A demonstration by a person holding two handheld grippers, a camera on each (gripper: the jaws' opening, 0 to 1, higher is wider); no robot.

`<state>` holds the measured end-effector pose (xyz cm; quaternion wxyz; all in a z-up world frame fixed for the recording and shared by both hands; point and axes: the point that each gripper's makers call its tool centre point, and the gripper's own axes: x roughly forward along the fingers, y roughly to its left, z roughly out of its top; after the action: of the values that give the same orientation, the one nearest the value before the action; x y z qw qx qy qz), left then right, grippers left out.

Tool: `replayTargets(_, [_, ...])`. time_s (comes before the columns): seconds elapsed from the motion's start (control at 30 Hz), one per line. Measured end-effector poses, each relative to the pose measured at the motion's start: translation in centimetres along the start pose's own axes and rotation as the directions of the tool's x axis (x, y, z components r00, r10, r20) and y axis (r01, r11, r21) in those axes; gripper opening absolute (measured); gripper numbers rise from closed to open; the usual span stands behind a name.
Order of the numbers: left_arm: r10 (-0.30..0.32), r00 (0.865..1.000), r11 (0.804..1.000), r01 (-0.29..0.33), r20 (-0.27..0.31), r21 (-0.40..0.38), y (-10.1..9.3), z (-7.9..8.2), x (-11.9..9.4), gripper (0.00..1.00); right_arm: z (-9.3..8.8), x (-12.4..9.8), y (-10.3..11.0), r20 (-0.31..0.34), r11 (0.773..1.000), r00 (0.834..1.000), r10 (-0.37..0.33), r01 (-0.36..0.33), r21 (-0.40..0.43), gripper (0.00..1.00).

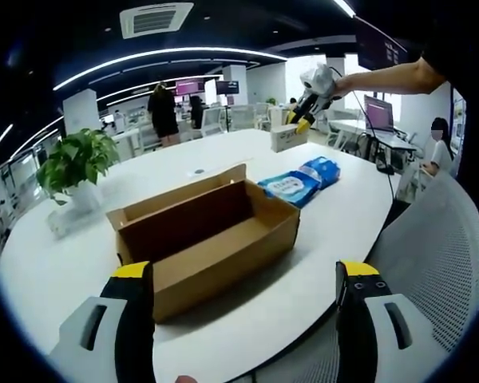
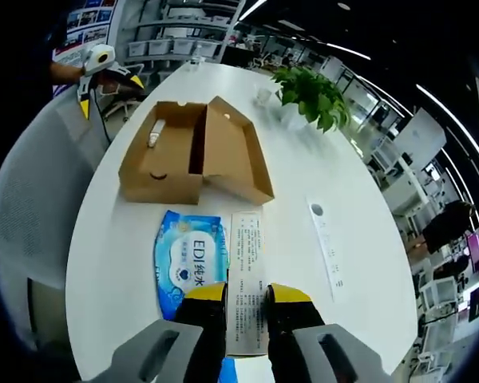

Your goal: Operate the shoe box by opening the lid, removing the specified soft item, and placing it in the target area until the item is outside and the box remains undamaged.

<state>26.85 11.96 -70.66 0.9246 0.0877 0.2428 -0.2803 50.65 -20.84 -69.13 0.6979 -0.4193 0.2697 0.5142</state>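
In the left gripper view, the left gripper (image 1: 247, 299) rises from six o'clock with its yellow-tipped black jaws spread wide apart and nothing between them. At about one o'clock in the same view, the person's bare forearm (image 1: 387, 77) reaches in from the right, carrying the right gripper (image 1: 301, 118) angled downward.

In the right gripper view, the right gripper (image 2: 246, 307) shows its jaws drawn near together at six o'clock. At ten o'clock the left gripper (image 2: 104, 76) appears, held in a hand (image 2: 108, 77).

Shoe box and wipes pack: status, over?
Left gripper open, empty, near the shoe box. Right gripper shut on white carton. Box lid open; blue wipes pack out on table. Nothing blocking.
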Motion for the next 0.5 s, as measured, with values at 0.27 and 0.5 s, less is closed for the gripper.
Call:
replayTargets(0.27, [0.009,1.0,1.0,-0.009,-0.016,-0.004,0.2,-0.2,0.1,0.98,-2.6,1.2,-0.8,-0.048,1.0,0.999,0.004,-0.003,0.011,0.15])
replayTargets(0.5, [0.005,0.999,1.0,-0.005,-0.034,-0.001,0.0,-0.4,0.3,0.98,-4.9,2.1,-1.5,-0.089,1.0,0.996,0.008,-0.006,0.02,0.15])
